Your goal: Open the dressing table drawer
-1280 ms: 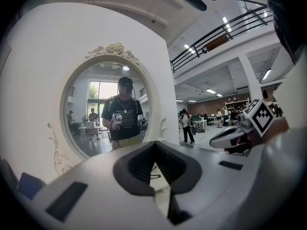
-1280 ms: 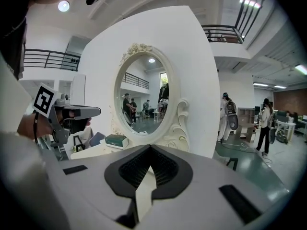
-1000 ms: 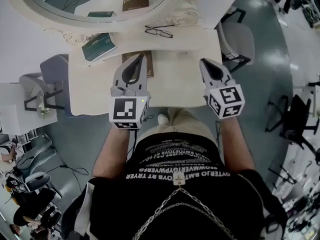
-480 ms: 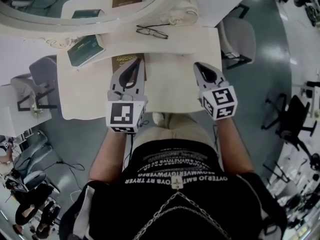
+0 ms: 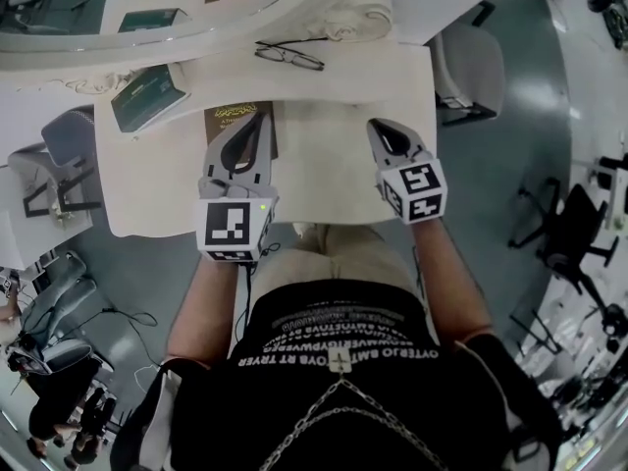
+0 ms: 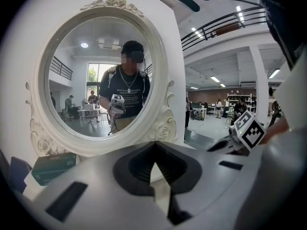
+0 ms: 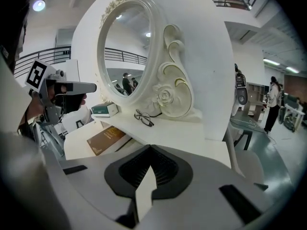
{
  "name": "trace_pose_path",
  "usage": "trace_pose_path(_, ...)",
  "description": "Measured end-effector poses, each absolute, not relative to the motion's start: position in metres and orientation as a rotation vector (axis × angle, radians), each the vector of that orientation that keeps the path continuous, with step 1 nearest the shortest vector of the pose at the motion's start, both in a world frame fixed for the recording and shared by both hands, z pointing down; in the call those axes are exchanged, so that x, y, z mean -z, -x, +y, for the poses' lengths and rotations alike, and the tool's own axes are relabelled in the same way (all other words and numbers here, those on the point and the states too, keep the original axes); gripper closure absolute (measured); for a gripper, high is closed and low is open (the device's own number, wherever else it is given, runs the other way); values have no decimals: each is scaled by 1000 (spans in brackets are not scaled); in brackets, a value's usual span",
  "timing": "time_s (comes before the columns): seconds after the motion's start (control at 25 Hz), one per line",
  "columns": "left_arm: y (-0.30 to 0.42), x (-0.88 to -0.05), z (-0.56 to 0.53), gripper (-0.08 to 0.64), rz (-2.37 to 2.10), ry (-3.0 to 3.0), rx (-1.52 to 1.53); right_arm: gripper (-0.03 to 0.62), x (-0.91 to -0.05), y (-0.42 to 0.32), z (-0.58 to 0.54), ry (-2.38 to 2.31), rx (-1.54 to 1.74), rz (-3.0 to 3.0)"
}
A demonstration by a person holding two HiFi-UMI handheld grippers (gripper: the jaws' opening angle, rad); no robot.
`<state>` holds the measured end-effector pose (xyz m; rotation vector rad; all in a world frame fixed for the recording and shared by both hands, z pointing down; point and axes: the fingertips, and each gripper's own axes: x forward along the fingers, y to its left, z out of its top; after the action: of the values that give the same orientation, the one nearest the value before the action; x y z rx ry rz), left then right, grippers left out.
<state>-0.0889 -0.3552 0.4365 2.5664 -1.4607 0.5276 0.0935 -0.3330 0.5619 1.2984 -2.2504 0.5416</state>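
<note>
The white dressing table (image 5: 334, 184) lies below me, its oval mirror (image 5: 147, 8) at the back. No drawer front shows in the head view; it is hidden under the tabletop's near edge. My left gripper (image 5: 261, 116) hovers over the table's middle left, above a brown book (image 5: 224, 118), its jaws shut and empty. My right gripper (image 5: 373, 124) hangs over the table's right half, also shut on nothing. In the left gripper view the left gripper (image 6: 154, 144) faces the mirror (image 6: 98, 75). In the right gripper view the right gripper (image 7: 149, 145) looks across the tabletop (image 7: 182, 138).
Glasses (image 5: 289, 55) and a green box (image 5: 149, 94) rest on the raised back shelf. A white chair (image 5: 466, 67) stands right of the table and a grey chair (image 5: 59, 155) to its left. The person's legs are against the table's front edge.
Both grippers have sunk toward the tabletop, their tips now reaching farther toward the back shelf. Both stayed shut. The book, glasses and box have not moved on the table.
</note>
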Motion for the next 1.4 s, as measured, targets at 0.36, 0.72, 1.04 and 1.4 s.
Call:
trace_pose_path(0.36,95,-464,-357,557,-1453,-2528,-560,589,-609,-90,-345,-1285,-619,-2174)
trace_pose_path(0.72,101,-491,-351,557,-1441,-2481,-614,548,-644,-93,-358,-1313,-706,-2119)
trace_pose_path(1.04,98,-505,-347,557,-1433,-2451,-631,505,-659,-90,-372,-1324,-775,-2129)
trace_pose_path(1.4,101,-502,-345,557,-1439,-2456,-629,500,-668,-85,-383,-1332,-788,-2078)
